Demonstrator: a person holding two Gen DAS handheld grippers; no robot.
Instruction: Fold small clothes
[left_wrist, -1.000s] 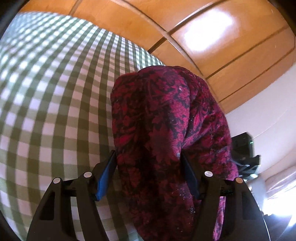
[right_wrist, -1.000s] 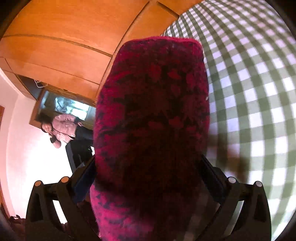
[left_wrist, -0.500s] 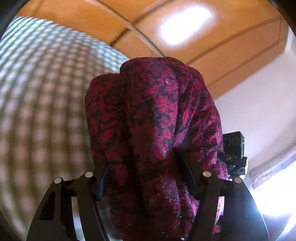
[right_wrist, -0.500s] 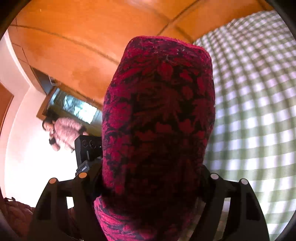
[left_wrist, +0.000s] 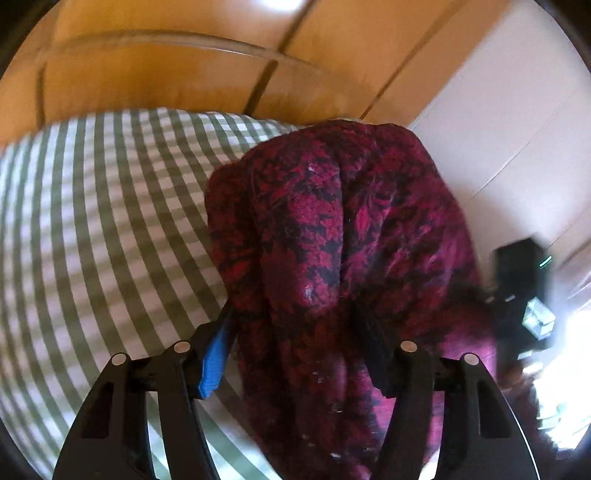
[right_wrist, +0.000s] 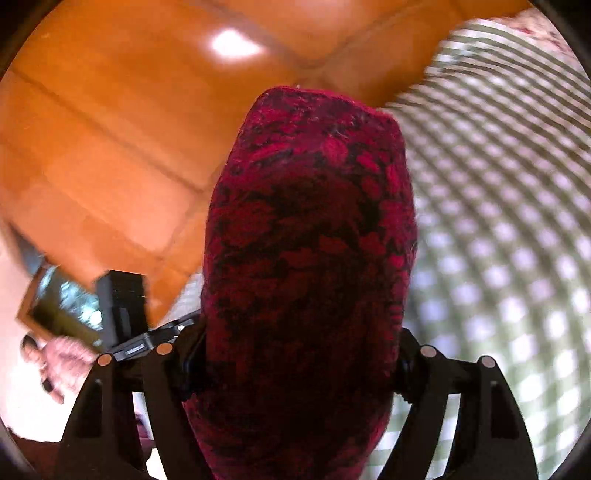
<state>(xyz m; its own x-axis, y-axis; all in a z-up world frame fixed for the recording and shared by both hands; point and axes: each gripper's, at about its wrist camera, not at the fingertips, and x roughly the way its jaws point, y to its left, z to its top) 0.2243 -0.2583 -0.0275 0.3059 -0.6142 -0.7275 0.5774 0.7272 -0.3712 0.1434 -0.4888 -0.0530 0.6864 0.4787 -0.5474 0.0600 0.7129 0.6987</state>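
A dark red and black patterned garment (left_wrist: 332, 221) hangs bunched between the fingers of my left gripper (left_wrist: 293, 308). Those jaws are closing, and the blue left pad (left_wrist: 216, 350) and the black right finger both press on the cloth. In the right wrist view the same garment (right_wrist: 314, 221) fills the whole gap of my right gripper (right_wrist: 299, 328). Its jaws are easing open a little, still tight against the fabric. The cloth hides both pairs of fingertips and is held above the green and white checked cover (left_wrist: 110, 221).
The checked cover (right_wrist: 498, 221) spreads on the right of the right wrist view. Glossy wooden panels (left_wrist: 184, 74) rise behind it. A white wall (left_wrist: 498, 110) and a black device (left_wrist: 521, 273) are at the right. A person (right_wrist: 55, 365) stands at far left.
Both grippers swung sideways with the garment. The checked cover slid lower in the left view and further right in the right view, with more wood panelling showing. Both views are motion-blurred.
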